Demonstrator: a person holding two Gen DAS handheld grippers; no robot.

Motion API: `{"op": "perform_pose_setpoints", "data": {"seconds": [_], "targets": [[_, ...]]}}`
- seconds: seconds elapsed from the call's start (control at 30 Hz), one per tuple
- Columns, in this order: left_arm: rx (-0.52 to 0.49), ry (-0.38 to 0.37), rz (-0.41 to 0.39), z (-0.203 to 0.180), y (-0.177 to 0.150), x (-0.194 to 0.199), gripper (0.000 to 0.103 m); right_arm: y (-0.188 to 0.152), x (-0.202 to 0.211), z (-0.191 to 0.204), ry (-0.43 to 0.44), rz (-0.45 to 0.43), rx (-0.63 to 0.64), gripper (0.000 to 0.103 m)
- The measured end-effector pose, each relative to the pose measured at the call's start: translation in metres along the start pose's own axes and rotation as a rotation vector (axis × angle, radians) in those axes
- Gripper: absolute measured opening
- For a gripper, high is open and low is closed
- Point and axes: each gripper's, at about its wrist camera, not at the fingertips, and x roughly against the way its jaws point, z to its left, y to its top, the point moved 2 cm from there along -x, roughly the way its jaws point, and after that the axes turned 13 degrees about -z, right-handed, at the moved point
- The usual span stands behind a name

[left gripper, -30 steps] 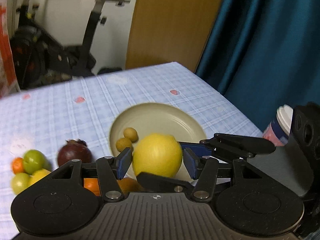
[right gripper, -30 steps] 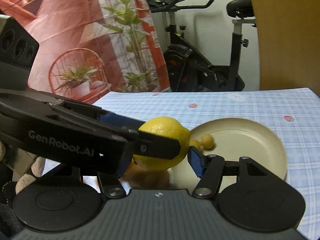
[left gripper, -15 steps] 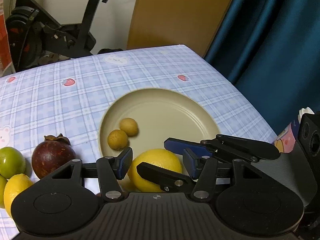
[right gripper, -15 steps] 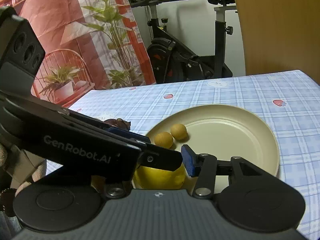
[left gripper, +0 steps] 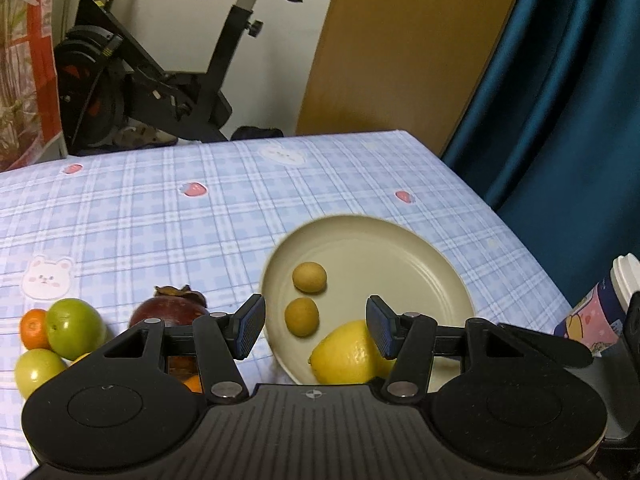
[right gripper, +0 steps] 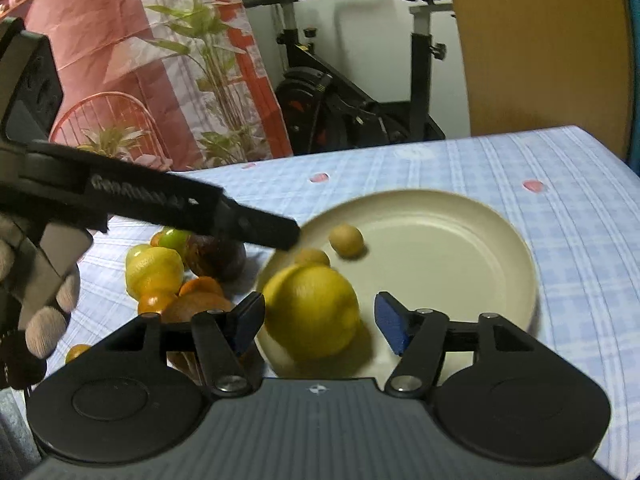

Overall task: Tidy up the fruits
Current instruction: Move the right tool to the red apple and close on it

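A big yellow lemon (right gripper: 312,312) lies on the near edge of the cream plate (right gripper: 452,264). It sits between the jaws of my right gripper (right gripper: 320,326), which are opening; the right pad stands clear of it. Two small brown fruits (left gripper: 309,277) rest on the plate (left gripper: 400,272) behind the lemon (left gripper: 346,354). My left gripper (left gripper: 316,328) hangs open and empty just left of the lemon, over the plate's rim. In the right wrist view the left gripper (right gripper: 276,234) reaches in from the left above the fruit pile.
Loose fruit lies left of the plate: a dark mangosteen (left gripper: 168,312), green fruits (left gripper: 74,328), a small orange (left gripper: 34,328), a second lemon (right gripper: 154,270) and oranges (right gripper: 200,300). A patterned cup (left gripper: 600,312) stands at the table's right edge. A gloved hand (right gripper: 44,320) holds the left gripper.
The lemon has come down from between both grippers onto the plate's near edge. The right jaws have widened off it. The left gripper has drawn away to the left.
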Motion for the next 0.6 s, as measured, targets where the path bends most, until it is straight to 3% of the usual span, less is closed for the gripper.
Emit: {"op": "perform_pose_setpoints", "data": {"seconds": [0.33, 0.6], "targets": [[0.069, 0.083, -0.076, 0.032, 0.007, 0.061, 0.059, 0.007, 0.024, 0.024, 0.012, -0.051, 0.028, 0.064], [0.092, 0.131, -0.108, 0.048, -0.004, 0.099, 0.059, 0.004, 0.021, 0.068, 0.117, -0.034, 0.136, 0.055]]}}
